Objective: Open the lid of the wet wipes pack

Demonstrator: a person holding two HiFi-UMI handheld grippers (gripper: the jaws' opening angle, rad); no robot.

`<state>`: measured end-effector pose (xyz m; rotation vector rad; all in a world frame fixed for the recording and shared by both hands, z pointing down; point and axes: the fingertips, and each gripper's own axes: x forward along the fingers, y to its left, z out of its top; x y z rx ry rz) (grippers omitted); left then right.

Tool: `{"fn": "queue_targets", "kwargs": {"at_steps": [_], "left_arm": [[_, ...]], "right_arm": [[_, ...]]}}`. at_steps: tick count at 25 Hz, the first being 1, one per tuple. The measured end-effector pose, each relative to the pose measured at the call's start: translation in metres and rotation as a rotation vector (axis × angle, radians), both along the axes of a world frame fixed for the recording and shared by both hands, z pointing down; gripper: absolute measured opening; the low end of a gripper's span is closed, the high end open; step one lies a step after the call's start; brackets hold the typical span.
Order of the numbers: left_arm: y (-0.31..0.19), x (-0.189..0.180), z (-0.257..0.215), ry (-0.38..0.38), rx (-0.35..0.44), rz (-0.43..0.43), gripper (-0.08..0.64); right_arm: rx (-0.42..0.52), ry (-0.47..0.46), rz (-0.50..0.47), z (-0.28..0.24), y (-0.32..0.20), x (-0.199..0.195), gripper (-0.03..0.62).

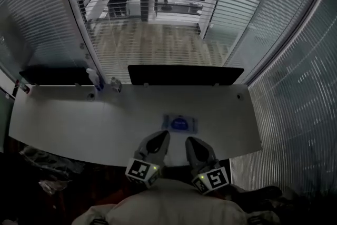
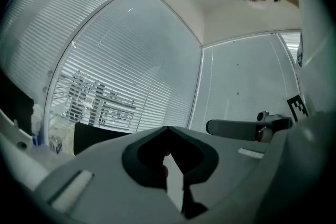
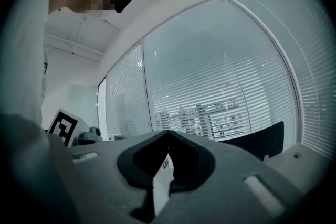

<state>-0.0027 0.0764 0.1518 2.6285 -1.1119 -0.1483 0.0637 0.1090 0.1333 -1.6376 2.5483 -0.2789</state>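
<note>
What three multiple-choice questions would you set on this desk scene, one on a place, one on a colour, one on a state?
1. Where does the wet wipes pack lie?
A. On a chair
B. On the white desk, just beyond the left tool and the right tool
C. On the floor

2. What colour is the middle of the pack's top?
A. Red
B. Yellow
C. Blue

3. How do the right tool's jaws stand?
A. Shut, with nothing between them
B. Wide open
C. Closed on the pack

Answers:
1 B: the head view shows the pack flat on the desk ahead of both tool tips.
2 C: a blue oval shows in the middle of its top.
3 A: the right gripper view shows the jaw tips meeting with nothing held.
</note>
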Motion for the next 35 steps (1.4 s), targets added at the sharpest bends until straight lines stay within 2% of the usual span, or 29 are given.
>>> {"fn": "queue_targets", "kwargs": {"at_steps": [6,12,24,35], "left_arm": [[-0.033,-0.024,0.025,-0.023,-0.013,0.025,0.003],[-0.046,-0.024,0.031,-0.022,-0.024,0.037,0.003],[-0.052,0.019,0.012,-0.03,0.03,0.071,0.003],[-0.055,0.06,0.024,-0.047,0.064,0.08,0.003]], "right_arm": [[0.011,0.009,0.01,0.016,-0.032,-0.025,0.0],[0.02,0.019,0.033,0.017,-0.046,-0.023,0.0],[0.074,0.014,0.053,0.005,-0.059,0.015,0.0],[0.097,0.015,0.059,0.021,-0.062,0.05,0.0]]}}
